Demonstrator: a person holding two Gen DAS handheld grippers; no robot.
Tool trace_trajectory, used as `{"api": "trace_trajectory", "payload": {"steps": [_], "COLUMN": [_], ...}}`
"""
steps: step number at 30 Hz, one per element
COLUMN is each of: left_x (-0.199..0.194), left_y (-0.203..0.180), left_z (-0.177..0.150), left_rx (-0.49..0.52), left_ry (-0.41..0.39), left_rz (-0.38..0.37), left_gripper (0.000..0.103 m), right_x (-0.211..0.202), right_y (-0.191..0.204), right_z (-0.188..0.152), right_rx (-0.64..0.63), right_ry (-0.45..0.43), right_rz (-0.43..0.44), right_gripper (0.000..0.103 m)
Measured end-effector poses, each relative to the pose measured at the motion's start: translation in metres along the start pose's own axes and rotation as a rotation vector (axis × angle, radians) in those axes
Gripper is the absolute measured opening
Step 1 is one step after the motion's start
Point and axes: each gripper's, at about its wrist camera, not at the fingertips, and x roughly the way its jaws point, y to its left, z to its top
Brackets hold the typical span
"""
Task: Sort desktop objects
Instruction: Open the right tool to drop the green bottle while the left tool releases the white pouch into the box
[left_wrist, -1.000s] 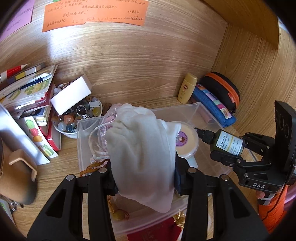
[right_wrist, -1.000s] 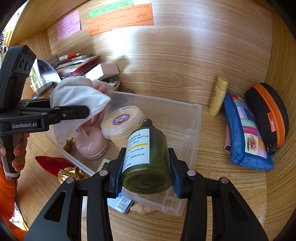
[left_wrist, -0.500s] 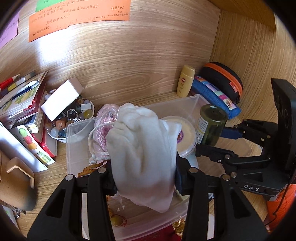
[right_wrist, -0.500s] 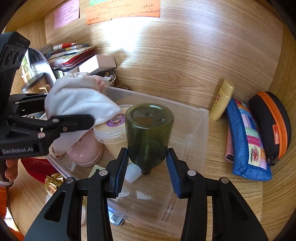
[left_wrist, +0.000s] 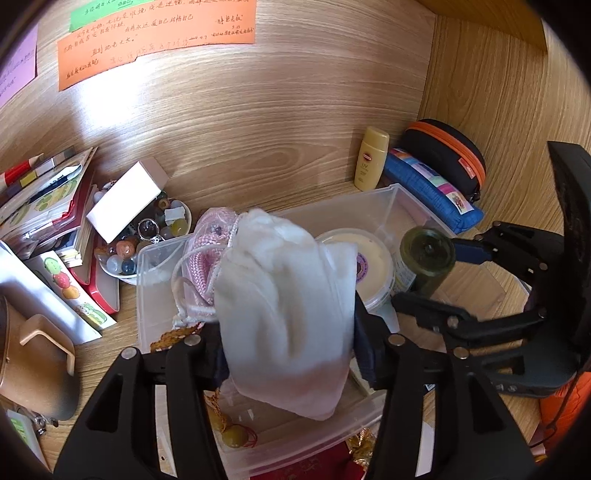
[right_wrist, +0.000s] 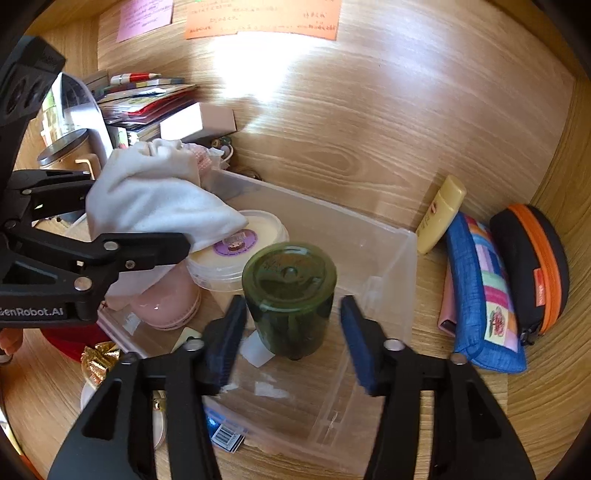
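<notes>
A clear plastic box (left_wrist: 391, 192) (right_wrist: 369, 229) sits on the wooden desk. My left gripper (left_wrist: 290, 343) (right_wrist: 138, 214) hovers over its left half. Its jaws are opening, and the white cloth pouch (left_wrist: 284, 306) (right_wrist: 155, 199) still fills the gap and touches both pads. The pouch's lower end rests on a cream tub (left_wrist: 373, 254) (right_wrist: 266, 229). My right gripper (right_wrist: 291, 317) (left_wrist: 428, 273) is opening around a dark green bottle (right_wrist: 290, 280) (left_wrist: 426, 254). The bottle stands base-up inside the box, and a gap shows beside the right pad.
A pink round case (right_wrist: 166, 299) and a pink knitted pouch (left_wrist: 207, 240) lie in the box. Right of it are a yellow tube (left_wrist: 371, 158), blue pencil case (right_wrist: 484, 288) and black-orange case (right_wrist: 532, 266). Left are a bead bowl (left_wrist: 147, 240), white carton (left_wrist: 125, 199) and books (left_wrist: 44, 199).
The right gripper turned the green bottle base-up, set it into the box beside the cream tub, and its jaws have spread off it. The left jaws have widened around the pouch.
</notes>
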Motion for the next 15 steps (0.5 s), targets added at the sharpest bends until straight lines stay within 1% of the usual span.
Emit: {"api": "trace_trajectory", "payload": {"steps": [1,3,5,7,10,14,15], "left_x": [-0.002,-0.006,-0.010,-0.014,-0.019,-0.024,-0.025], "left_y": [0.001,0.003,0.005,0.004,0.001,-0.002,-0.003], "left_z": [0.000,0.001,0.002,0.002,0.001,-0.002,-0.002], "left_rx": [-0.005,-0.027,-0.040,-0.041,-0.036,-0.026,-0.026], "left_ry": [-0.005,-0.024,-0.024,-0.026,-0.031,-0.025,-0.025], "left_rz": [0.008,0.015,-0.005,-0.004,-0.002,0.005,0.010], "left_gripper": [0.062,0.068,0.068,0.069,0.072,0.074,0.076], "right_x": [-0.003,-0.007,-0.010,-0.013,-0.020,-0.030,-0.032], "right_y": [0.002,0.004,0.005,0.005,0.004,0.005,0.005], "right_z": [0.000,0.001,0.001,0.000,-0.001,-0.004,-0.004], "right_rx": [-0.009,-0.023,-0.024,-0.020,-0.015,-0.019,-0.021], "right_ry": [-0.008,-0.015,-0.019,-0.025,-0.040,-0.055,-0.055], "right_rz": [-0.010,-0.022,-0.036,-0.041,-0.052,-0.064,-0.067], "right_gripper": [0.061,0.061,0.063,0.064,0.073,0.074,0.075]}}
